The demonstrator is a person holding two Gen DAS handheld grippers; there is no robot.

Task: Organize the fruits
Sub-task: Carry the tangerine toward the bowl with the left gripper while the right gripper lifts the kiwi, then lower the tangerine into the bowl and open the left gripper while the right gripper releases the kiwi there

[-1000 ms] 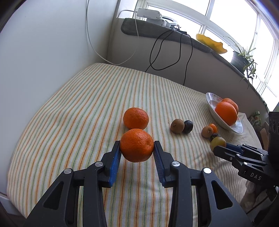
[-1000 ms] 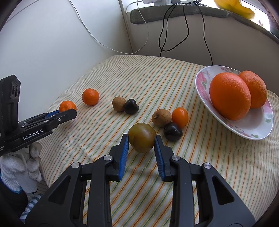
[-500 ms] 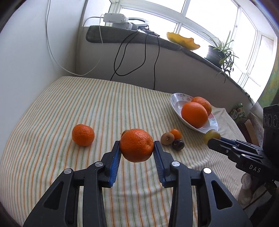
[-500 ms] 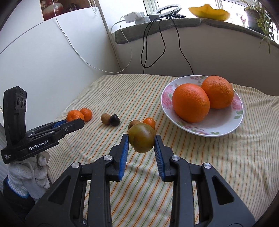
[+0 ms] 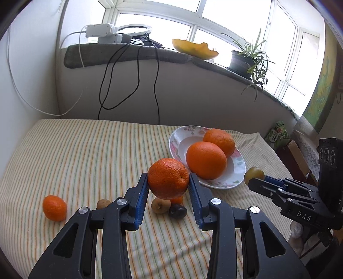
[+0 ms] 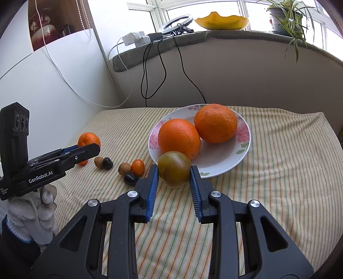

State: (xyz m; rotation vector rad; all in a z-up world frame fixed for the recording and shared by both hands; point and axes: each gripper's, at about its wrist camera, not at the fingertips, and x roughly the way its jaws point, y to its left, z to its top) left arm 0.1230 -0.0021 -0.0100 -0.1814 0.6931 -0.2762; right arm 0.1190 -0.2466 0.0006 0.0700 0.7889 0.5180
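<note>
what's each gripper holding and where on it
Left gripper pinches the mandarin across its sides; right gripper pinches the greenish-brown fruit across its sides.

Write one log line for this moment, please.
left gripper: holds mandarin | right gripper: holds greenish fruit | plate: two oranges

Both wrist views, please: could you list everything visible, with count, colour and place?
Oranges: two, orange, on the plate.
Plate: one, white with pink flowers, on the cloth.
Mandarin: one, orange, held in the left gripper.
Green-brown fruit: one, held in the right gripper.
Loose mandarin: one, orange, on the cloth.
Small fruits: five on the cloth, two brown, two dark, one orange.
Striped cloth: one, covering the table.
Sill items: yellow bowl, potted plant, power strip, ring light, cables.
Left gripper: black, blue fingers.
Right gripper: same.
Gloved hand: white, under the left gripper.
</note>
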